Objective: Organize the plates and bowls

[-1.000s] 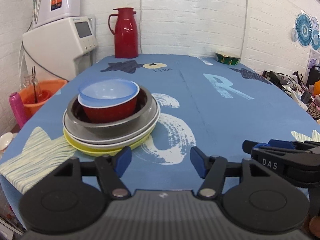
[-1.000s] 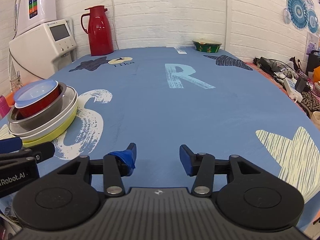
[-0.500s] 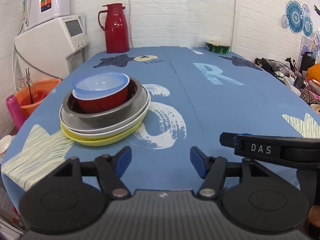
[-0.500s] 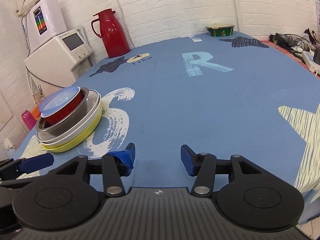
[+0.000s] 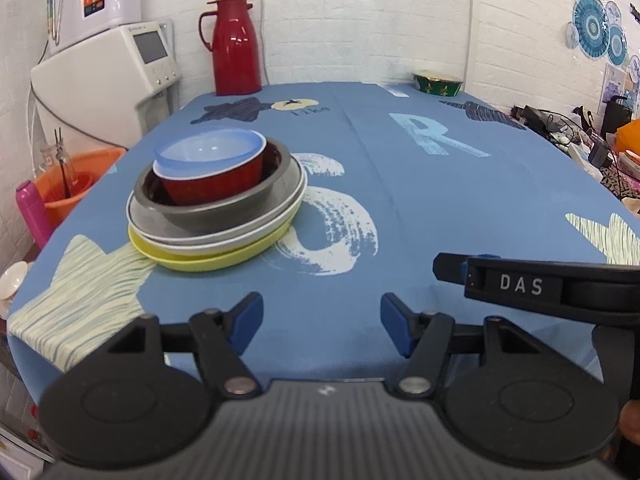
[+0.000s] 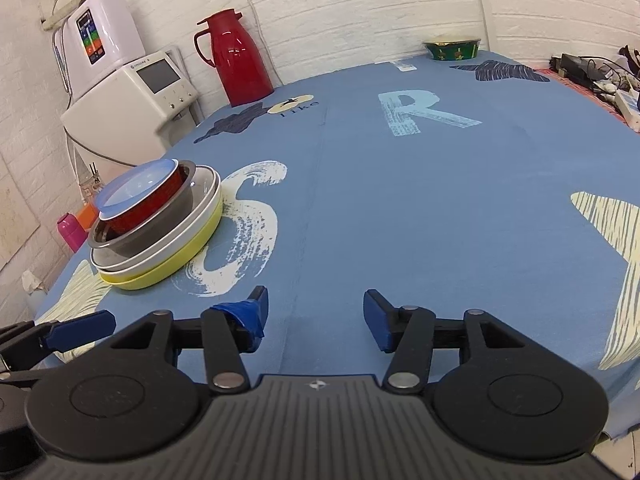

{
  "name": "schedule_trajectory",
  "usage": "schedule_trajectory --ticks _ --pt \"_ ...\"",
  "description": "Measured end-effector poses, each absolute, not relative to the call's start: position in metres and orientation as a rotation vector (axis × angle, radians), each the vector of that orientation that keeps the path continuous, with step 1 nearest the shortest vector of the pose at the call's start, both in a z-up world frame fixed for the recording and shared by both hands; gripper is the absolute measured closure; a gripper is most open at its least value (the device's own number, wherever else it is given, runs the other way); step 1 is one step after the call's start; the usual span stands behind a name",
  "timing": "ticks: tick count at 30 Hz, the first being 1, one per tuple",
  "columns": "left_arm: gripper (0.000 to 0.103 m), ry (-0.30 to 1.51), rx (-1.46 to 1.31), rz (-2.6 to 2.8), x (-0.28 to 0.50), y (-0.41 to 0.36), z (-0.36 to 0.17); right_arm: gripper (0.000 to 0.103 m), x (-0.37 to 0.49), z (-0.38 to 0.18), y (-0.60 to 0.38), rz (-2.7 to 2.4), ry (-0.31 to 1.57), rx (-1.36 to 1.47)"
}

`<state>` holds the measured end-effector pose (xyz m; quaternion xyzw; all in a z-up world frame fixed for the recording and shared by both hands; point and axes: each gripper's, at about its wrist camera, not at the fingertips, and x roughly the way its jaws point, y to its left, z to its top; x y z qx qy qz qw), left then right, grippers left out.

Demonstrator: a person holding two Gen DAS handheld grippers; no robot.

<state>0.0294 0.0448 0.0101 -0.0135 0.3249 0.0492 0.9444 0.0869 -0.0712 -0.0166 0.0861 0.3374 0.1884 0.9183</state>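
Note:
On the left part of the blue table [image 5: 460, 200] stands one stack: a yellow plate [image 5: 208, 262] at the bottom, a pale grey plate [image 5: 228, 240], a dark grey bowl [image 5: 224, 214], a red bowl [image 5: 216, 188] and a light blue bowl [image 5: 208, 150] on top. My left gripper [image 5: 322, 322] hangs open over the near table edge, short of the stack and to its right, with nothing between the jaws. My right gripper [image 6: 316, 316] is open and empty too, further right; the stack [image 6: 160, 220] lies ahead to its left. One of its fingers [image 5: 520, 280] shows in the left wrist view.
A red thermos [image 5: 236, 48] and a green bowl [image 5: 438, 82] stand at the far edge by the brick wall. White machines [image 5: 108, 76], an orange bucket [image 5: 76, 184] and a pink bottle [image 5: 32, 212] sit off the left side. Cables and clutter [image 5: 560, 128] lie to the right.
The right wrist view has rolled and swung left, bringing the stack further into view, and its jaws stand a little wider. The left gripper has hardly moved.

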Motion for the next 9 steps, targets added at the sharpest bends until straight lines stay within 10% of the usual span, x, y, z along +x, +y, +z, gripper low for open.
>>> schedule_trajectory --ticks 9 --pt "0.04 0.617 -0.047 0.092 0.027 0.0483 0.0096 0.063 0.0883 -0.0178 -0.0706 0.382 0.695 0.168"
